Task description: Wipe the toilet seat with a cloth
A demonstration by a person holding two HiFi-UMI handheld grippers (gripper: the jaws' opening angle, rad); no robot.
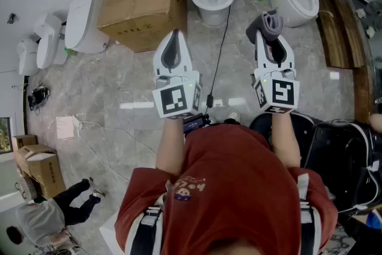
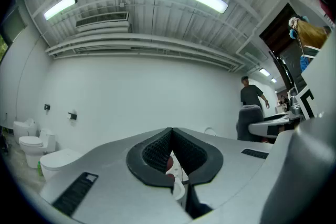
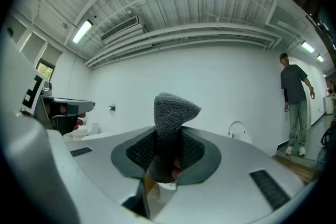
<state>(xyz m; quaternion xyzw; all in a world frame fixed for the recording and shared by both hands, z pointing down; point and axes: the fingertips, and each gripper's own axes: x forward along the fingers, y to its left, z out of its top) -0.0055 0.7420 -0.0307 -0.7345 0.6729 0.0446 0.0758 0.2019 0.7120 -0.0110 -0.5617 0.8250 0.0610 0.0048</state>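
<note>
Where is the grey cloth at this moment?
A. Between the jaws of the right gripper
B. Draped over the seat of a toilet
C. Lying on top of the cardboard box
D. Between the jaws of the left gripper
A: in the right gripper view the grey cloth stands pinched between the jaws of the right gripper, while the left gripper is shut with nothing in it.

1. Left gripper (image 1: 175, 37): jaws pressed together with nothing between them, pointing to 12 o'clock.
2. Right gripper (image 1: 273, 39): jaws clamped on a grey cloth (image 3: 170, 113), pointing to 12 o'clock.
3. Forearms (image 1: 170, 140): extended forward, side by side.
</note>
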